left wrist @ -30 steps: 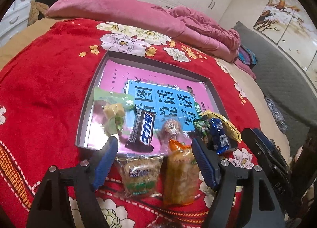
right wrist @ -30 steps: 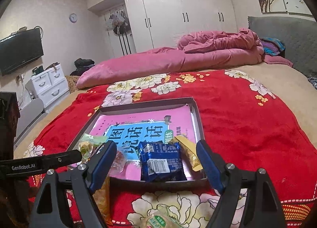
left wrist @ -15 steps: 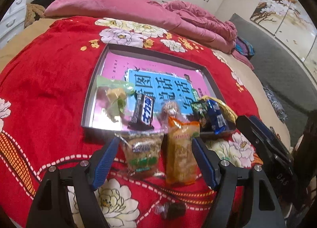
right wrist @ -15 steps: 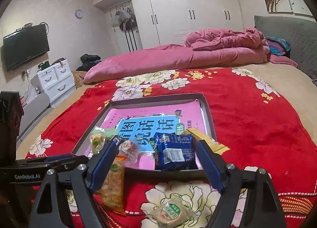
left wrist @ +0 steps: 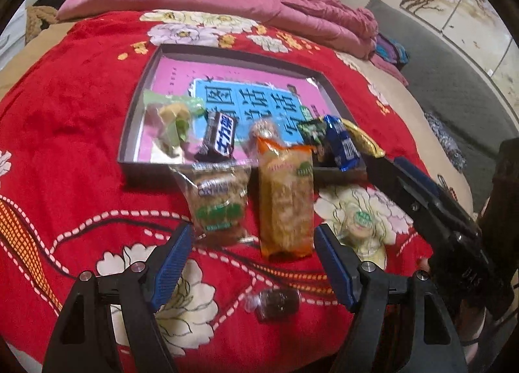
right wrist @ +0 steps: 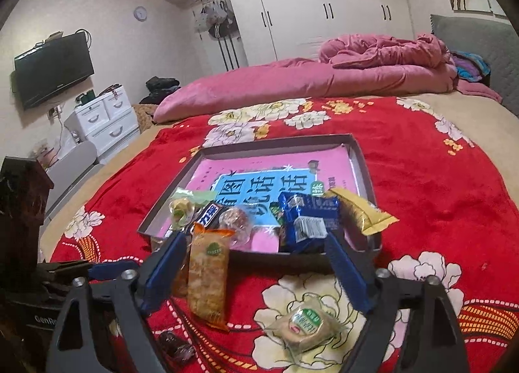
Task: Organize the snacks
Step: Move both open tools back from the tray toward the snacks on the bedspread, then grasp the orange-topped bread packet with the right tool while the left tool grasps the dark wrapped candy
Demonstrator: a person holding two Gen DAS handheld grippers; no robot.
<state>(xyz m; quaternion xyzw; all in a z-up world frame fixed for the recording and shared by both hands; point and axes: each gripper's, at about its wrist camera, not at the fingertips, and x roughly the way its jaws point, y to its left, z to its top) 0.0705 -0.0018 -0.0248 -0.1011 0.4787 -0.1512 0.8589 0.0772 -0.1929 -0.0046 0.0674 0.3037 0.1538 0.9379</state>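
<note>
A shallow grey tray with a pink and blue book inside lies on the red floral blanket. In it are a green-wrapped candy, a black chocolate bar, a round sweet, a blue packet and a yellow packet. On the blanket before the tray lie an orange snack pack, a clear cracker pack, a round green-label cake and a small dark candy. My left gripper and right gripper are open and empty, hovering short of these.
A pink quilt lies at the far end of the bed. A white drawer unit and a wall TV stand at left. A dark wooden post is close at left of the right gripper.
Both grippers have drawn back from the tray toward the bed's near edge. More of the blanket shows, with the round cake and the dark candy now in view.
</note>
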